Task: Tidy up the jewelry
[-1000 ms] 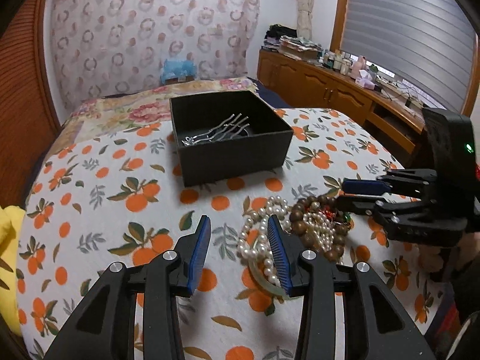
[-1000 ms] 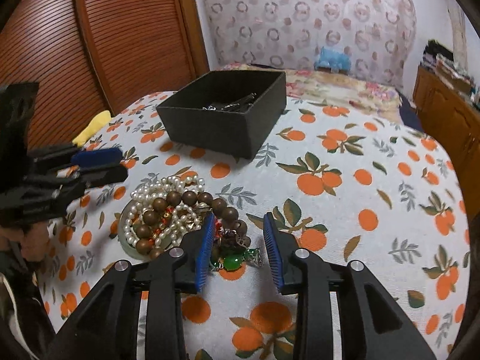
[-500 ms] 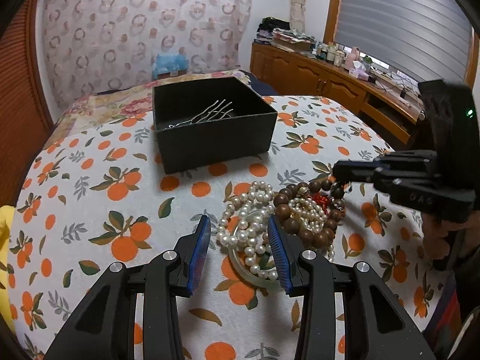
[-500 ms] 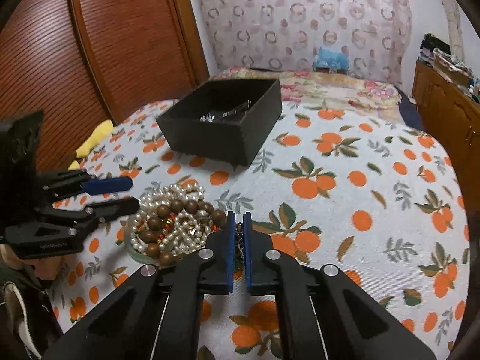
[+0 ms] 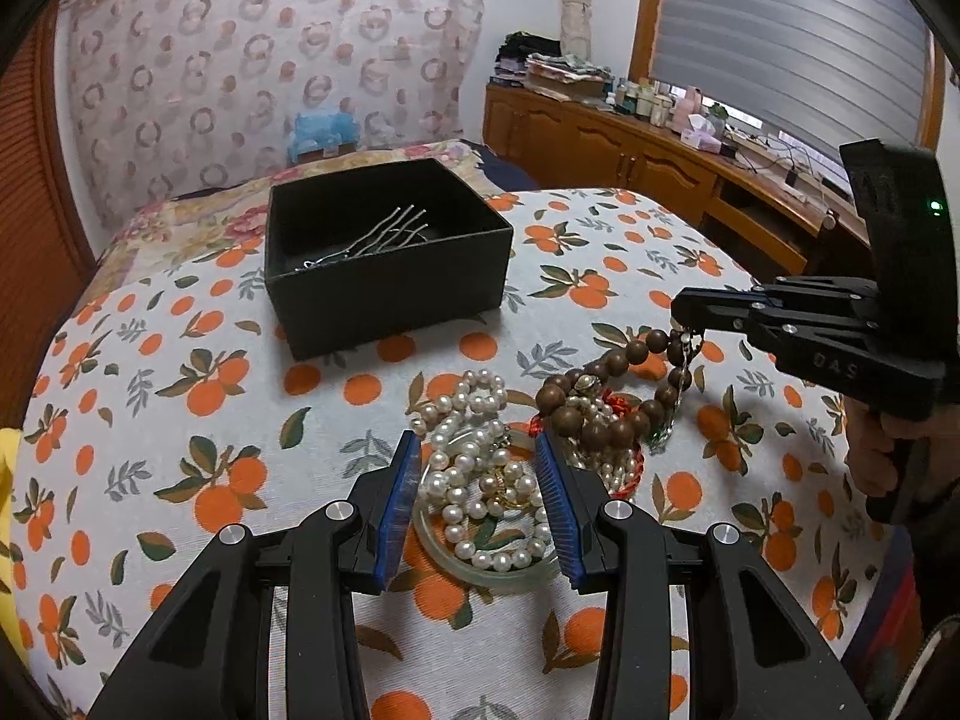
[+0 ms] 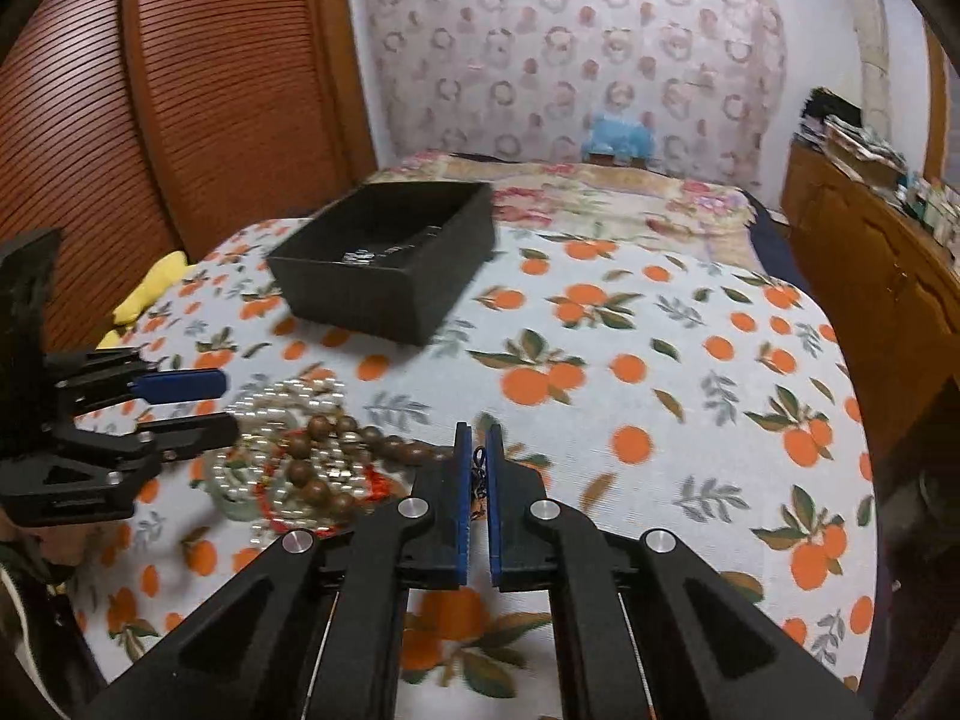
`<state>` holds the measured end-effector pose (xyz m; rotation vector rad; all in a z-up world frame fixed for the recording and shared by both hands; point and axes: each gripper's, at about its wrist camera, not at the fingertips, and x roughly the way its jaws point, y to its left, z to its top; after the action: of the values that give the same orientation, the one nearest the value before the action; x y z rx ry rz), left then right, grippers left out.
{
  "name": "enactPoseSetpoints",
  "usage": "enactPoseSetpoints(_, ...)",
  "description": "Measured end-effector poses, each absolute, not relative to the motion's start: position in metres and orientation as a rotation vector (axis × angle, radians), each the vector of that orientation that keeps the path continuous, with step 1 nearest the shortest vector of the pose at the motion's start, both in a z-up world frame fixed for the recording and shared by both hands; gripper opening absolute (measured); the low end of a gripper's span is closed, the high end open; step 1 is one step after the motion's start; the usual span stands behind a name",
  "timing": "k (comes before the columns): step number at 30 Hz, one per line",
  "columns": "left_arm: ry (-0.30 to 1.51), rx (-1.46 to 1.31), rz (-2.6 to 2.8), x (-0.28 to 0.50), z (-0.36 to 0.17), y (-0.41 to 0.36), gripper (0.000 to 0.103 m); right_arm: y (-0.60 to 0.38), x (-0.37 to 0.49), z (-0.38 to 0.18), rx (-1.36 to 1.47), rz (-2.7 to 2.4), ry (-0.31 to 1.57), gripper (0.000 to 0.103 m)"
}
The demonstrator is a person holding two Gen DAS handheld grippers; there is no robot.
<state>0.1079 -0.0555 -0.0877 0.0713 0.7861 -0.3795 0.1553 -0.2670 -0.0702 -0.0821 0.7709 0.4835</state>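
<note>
A pile of jewelry lies on the orange-print cloth: a white pearl necklace (image 5: 480,468), a brown wooden bead string (image 5: 600,402) and a pale green bangle (image 5: 480,564). My left gripper (image 5: 477,456) is open, low over the pearls, its pads on either side of them. My right gripper (image 6: 478,438) is shut on a thin chain necklace (image 5: 684,378) that hangs from its tips (image 5: 684,309), lifted above the pile with a green pendant at its lower end. The black box (image 5: 384,252) holds silver hairpins (image 5: 384,237).
The black box also shows in the right wrist view (image 6: 384,276), beyond the pile (image 6: 300,450). A yellow cloth (image 6: 150,288) lies at the table's left edge. A wooden sideboard (image 5: 660,150) stands to the right, a wooden slatted door (image 6: 180,90) to the left.
My right gripper shut on the chain necklace and lifted it from the pile's right side. My left gripper moved forward so that the pearls lie between its open pads.
</note>
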Motion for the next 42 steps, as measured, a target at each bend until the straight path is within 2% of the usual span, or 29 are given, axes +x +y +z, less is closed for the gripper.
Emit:
enactPoseSetpoints(15,0.795,0.134,-0.428,0.120,-0.085,-0.082,0.037,-0.290,0.165,-0.081,-0.072,0.403,0.799,0.006)
enactPoseSetpoints(20,0.812,0.131,-0.475,0.141,-0.080,-0.100,0.037,-0.297,0.160,-0.079,-0.076,0.378,0.785,0.027)
enactPoseSetpoints(30,0.933,0.110,-0.538,0.178,-0.098,-0.130,0.036,-0.318,0.142,-0.070,-0.059,0.367,0.757,0.029)
enactPoseSetpoints(33,0.949,0.117,-0.535,0.182,-0.104,-0.135,0.028,-0.321,0.139,-0.070,-0.054,0.372,0.758,0.029)
enactPoseSetpoints(35,0.952,0.125,-0.541,0.182,-0.104,-0.136,0.016,-0.322,0.137,-0.071,-0.047,0.376,0.757,0.029)
enactPoseSetpoints(37,0.941,0.134,-0.547,0.180,-0.103,-0.137,0.012,-0.322,0.135,-0.072,-0.044,0.380,0.758,0.029)
enactPoseSetpoints(42,0.856,0.114,-0.516,0.170,-0.080,-0.129,0.012,-0.318,0.135,-0.076,-0.042,0.391,0.772,0.029)
